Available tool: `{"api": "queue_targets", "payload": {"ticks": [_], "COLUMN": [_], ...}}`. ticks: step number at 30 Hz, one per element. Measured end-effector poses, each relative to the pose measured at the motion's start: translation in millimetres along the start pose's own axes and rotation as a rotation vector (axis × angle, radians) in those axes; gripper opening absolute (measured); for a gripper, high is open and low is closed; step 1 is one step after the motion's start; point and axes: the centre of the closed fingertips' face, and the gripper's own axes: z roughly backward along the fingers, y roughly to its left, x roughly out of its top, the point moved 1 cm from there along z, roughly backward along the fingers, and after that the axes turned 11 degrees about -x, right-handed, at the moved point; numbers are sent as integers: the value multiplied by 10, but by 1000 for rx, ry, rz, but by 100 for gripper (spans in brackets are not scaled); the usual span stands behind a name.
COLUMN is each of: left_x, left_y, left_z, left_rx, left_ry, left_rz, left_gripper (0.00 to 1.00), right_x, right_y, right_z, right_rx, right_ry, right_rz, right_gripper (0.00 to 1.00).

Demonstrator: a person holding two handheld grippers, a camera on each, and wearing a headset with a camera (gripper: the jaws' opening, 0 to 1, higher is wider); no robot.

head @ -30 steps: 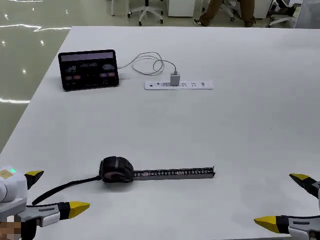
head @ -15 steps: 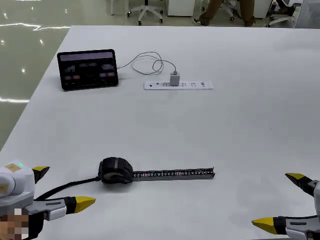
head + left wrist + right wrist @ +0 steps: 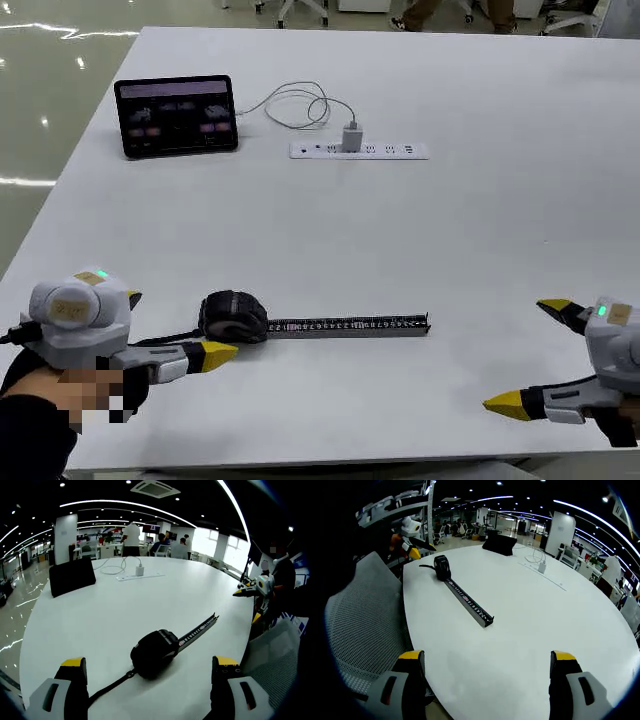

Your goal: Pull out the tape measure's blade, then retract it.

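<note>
Left gripper (image 3: 175,325): jaws spread wide, nothing held. In the left gripper view the tape measure case (image 3: 154,652) lies between my two jaws and just ahead of them. In the head view one yellow fingertip (image 3: 218,352) sits just beside the case on its near side. I cannot tell whether it touches.

Right gripper (image 3: 526,354): jaws equally wide, empty, near the table's (image 3: 400,230) front edge and well apart from the tape.

Finding: the blade (image 3: 350,325) is already drawn out, flat on the table, running from the case toward my right and ending in its hook (image 3: 426,322). I judge the pull done and the retraction outstanding.

Recommendation for the step in hand:
- Close the left jaws squarely across the case's flanks, clear of the strap (image 3: 110,687) that trails off its back, so the case cannot spin.
- Bring the right gripper to the hook end and pinch the blade lightly.
- Feed the blade back under control rather than letting it whip in.

The tablet (image 3: 177,115) and power strip (image 3: 358,151) stand far off and pose no obstruction.
</note>
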Motion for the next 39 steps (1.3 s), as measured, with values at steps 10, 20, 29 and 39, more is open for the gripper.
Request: {"api": "queue_targets", "payload": {"ticks": [10,20,29,39], "left_x": [139,26,2,-22], "left_y": [-114,-86,-15,-4], "left_z": [-234,-410,-489,-576], "left_rx": [69,158,176,182], "left_ry": [-45,-42,-63,-106], "left_rz": [61,54,98,127], "left_gripper": [100,100,100,100], "right_x": [215,379,449,446], "right_y": [-72,-5,130,168], "right_z": [-212,-371,-544,-816], "right_rx": [57,139,222,305], "right_ry": [10,26,58,114], "right_rz": [97,164,275,356], "right_gripper": [99,99,97,93]}}
